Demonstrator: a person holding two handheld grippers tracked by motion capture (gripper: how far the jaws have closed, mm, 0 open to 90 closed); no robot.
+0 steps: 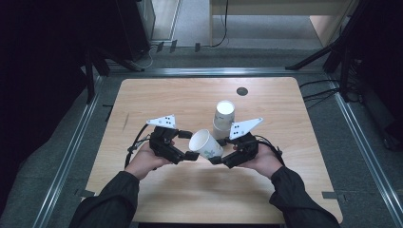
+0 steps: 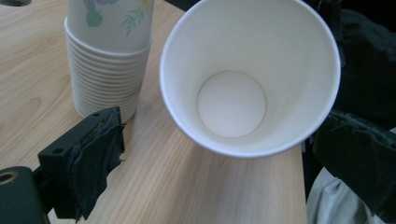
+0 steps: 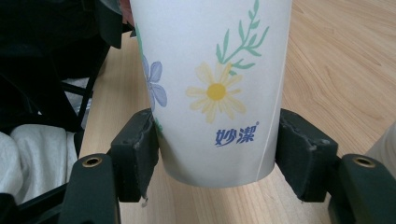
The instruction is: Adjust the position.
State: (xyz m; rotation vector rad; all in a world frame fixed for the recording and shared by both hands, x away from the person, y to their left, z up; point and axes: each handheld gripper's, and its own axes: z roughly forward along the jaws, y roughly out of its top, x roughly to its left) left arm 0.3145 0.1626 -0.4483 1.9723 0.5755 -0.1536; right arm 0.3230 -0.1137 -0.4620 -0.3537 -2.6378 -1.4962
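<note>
While my right gripper [image 3: 217,154] has its jaws closed on the base end of one paper cup [image 3: 210,93], I cannot see that cup's rim from its own view, where the top edge cuts it off; the pads press both sides near the bottom, the printed daisy facing me. From the left gripper view I look straight into the cup's mouth [image 2: 231,102]; only one jaw pad shows clearly, at lower left, clear of the cup, and the other is lost in a dark blur at the right, so I read the left gripper [image 1: 185,144] as open. I count two grippers, one held cup, and one stack of cups [image 1: 223,116] behind it on the table [image 1: 157,99]; the stack's rims run together too finely to count.
</note>
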